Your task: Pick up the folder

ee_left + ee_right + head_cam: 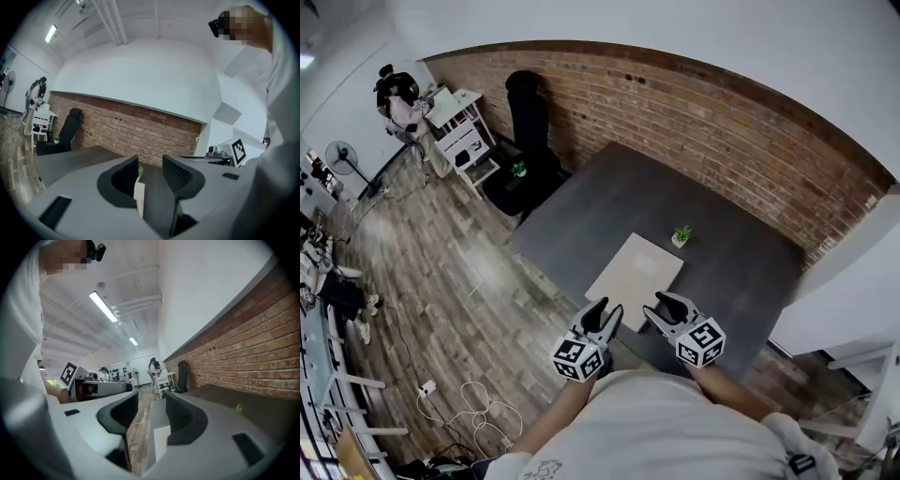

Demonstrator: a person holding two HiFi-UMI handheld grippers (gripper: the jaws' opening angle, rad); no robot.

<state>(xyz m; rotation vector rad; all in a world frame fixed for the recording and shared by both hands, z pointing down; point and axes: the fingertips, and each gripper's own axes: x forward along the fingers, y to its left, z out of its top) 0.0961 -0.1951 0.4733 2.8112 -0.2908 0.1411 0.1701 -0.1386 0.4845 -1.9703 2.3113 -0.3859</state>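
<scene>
A flat beige folder (635,268) lies on the dark grey table (609,192), near its front edge. My left gripper (606,310) hovers just short of the folder's near left corner, jaws open and empty. My right gripper (663,301) hangs by the near right corner, also open with nothing in it. In the left gripper view the folder (139,196) shows edge-on low between the jaws of the left gripper (150,164). In the right gripper view the folder (162,442) sits low between the jaws of the right gripper (152,399).
A small potted plant (681,235) stands just behind the folder. A brick wall (703,112) runs behind the table. A black chair (530,117), a white shelf unit (461,136) and a person (399,101) are at the far left. Cables (478,412) lie on the wood floor.
</scene>
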